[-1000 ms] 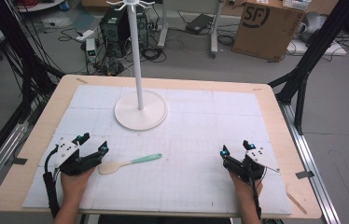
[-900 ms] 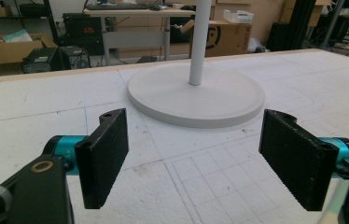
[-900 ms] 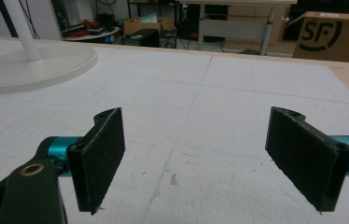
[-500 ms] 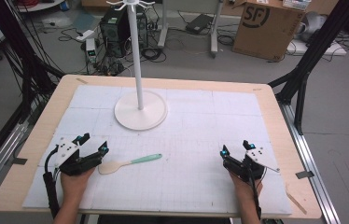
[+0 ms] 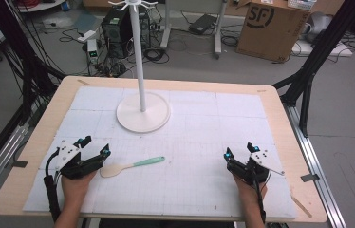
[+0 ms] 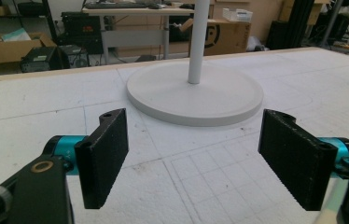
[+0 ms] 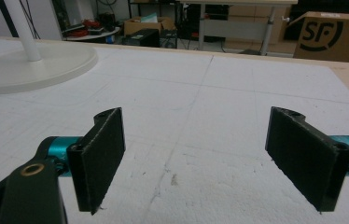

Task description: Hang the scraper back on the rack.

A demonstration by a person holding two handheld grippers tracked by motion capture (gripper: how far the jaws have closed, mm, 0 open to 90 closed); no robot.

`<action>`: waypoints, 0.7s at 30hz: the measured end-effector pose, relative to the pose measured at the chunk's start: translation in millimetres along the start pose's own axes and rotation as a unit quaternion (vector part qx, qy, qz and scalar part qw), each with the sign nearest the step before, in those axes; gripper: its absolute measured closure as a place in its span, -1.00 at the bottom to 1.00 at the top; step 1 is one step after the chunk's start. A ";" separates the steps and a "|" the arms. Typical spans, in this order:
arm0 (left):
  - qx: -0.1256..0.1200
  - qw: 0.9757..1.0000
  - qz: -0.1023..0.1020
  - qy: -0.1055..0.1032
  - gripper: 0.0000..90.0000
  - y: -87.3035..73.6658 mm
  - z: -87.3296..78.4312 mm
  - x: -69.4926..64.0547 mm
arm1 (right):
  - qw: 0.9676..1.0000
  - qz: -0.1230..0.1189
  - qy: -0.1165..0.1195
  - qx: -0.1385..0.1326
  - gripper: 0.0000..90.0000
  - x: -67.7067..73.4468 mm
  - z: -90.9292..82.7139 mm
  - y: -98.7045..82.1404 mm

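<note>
A spatula (image 5: 130,166) with a pale wooden blade and a mint green handle lies flat on the white mat (image 5: 190,142), near the front left. My left gripper (image 5: 96,147) rests on the mat just left of the blade, jaws wide open and empty. In the left gripper view its jaws (image 6: 193,158) frame bare mat, with the stand's round base (image 6: 195,93) ahead. My right gripper (image 5: 240,151) sits at the front right, open and empty, far from the spatula. In the right gripper view the gripper (image 7: 210,163) holds nothing.
A white hook stand (image 5: 142,111) with a tall pole rises from a round base at the mat's middle back; its base (image 7: 28,65) appears at the left of the right gripper view. The wooden table edge (image 5: 280,114) borders the mat. Boxes, cables and desks lie on the floor beyond.
</note>
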State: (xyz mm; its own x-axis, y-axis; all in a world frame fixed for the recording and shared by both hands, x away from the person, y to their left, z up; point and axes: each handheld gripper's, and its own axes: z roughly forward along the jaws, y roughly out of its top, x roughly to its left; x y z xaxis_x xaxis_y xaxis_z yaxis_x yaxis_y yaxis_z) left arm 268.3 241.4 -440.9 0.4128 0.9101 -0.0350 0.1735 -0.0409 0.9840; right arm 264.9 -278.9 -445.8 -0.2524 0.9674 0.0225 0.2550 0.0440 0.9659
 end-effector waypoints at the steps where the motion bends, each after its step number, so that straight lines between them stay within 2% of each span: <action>1: -0.002 1.000 -0.002 -0.001 -0.45 0.2 -0.3 0.3 | 1.000 0.000 -0.001 0.000 -0.58 -0.2 0.1 0.0; 12: -0.004 1.000 0.001 -0.013 -0.42 1.5 -2.0 0.5 | 1.000 -0.001 0.000 0.000 -0.58 -0.1 0.0 0.0; 21: 0.001 0.999 0.014 -0.040 -0.39 3.5 -1.9 -0.2 | 1.000 -0.001 0.001 0.000 -0.58 -0.3 0.0 0.1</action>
State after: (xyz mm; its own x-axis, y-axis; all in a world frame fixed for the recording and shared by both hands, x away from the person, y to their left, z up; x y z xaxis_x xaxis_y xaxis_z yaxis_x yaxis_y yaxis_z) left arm 267.1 241.9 -437.1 0.4875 0.8729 -0.0216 0.1622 -0.0663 0.9845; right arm 264.9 -279.2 -445.8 -0.2555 0.9666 0.0209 0.2547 0.0465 0.9659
